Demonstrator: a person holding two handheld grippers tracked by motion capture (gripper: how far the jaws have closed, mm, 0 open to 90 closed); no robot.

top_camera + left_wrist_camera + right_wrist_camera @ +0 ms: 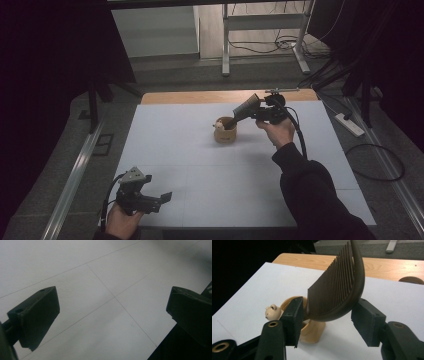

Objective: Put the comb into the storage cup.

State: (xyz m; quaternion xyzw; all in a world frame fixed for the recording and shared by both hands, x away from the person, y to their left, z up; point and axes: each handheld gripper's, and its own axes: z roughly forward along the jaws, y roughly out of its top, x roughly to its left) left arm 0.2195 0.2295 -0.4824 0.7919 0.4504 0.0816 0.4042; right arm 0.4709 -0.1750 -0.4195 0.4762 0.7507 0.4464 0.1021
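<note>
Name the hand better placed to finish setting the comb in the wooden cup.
Right. Its tongs sit at the wooden cup with the comb between the open jaws, apparently leaning in the cup. The left tongs are open, far off by the table's near edge.

A dark brown comb point(337, 287) with fine, close teeth sits above a light tan wooden cup point(312, 331). A cream bear figure point(272, 311) peeks out. Both grippers have black jaws. The table point(200, 170) is white with thin grid lines.

A white table point(200, 165) bears a wooden cup point(225, 132).
</note>
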